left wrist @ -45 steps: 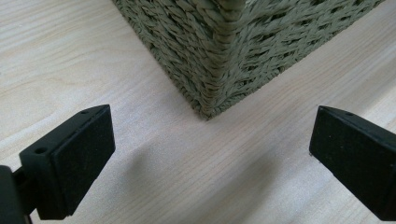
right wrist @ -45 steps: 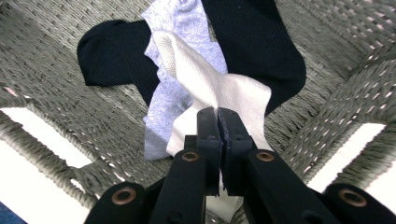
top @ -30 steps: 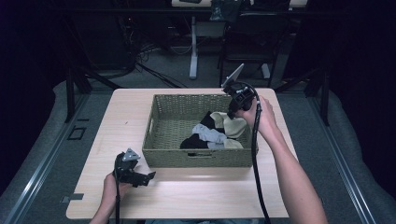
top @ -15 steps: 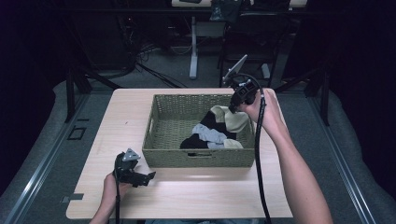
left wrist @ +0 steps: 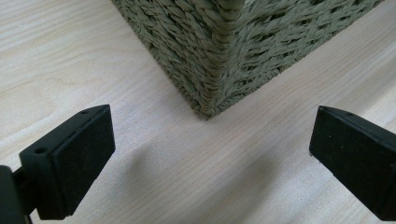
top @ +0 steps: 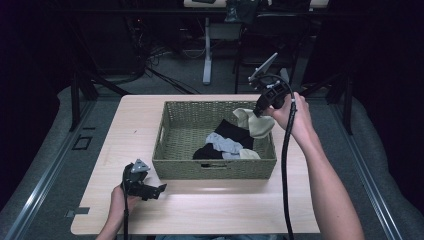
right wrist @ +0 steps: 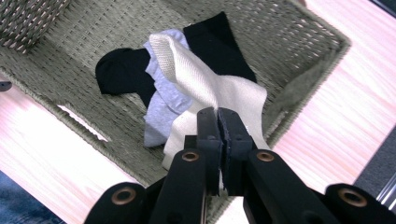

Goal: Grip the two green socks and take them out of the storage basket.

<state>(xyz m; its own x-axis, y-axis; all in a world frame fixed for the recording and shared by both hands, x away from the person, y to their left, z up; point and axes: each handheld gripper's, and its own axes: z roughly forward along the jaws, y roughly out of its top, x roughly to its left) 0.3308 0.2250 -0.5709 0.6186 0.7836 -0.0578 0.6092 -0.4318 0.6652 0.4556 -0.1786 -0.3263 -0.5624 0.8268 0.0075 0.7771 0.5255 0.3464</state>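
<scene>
The cream sock (top: 254, 125) hangs from the right gripper (top: 258, 111) above the far right corner of the woven basket (top: 215, 167), its lower end draped over the dark clothes inside. A second ago that gripper sat lower, down at the pile near the basket's right side; half a second ago it had come partway up; now it is higher and nearer the far rim, and the sock has risen off the pile with it. In the right gripper view the jaws are clenched on a fold of the cream sock (right wrist: 210, 93), pads pressed together with the cloth pinched between them.

The left gripper (top: 161, 188) has stayed put on the table (top: 225, 210), just off the basket's near left corner. In the left gripper view its jaws stand wide apart with nothing between them, and the basket corner (left wrist: 224, 51) lies ahead.

By count: one basket, one table, two grippers. Inside the basket, one cream sock lifted, one grey sock (top: 225, 145), and black pieces (top: 232, 131) showing at two places; whether these make one sock or two I cannot tell. A small pale bit (top: 249, 154) lies by the near wall.
</scene>
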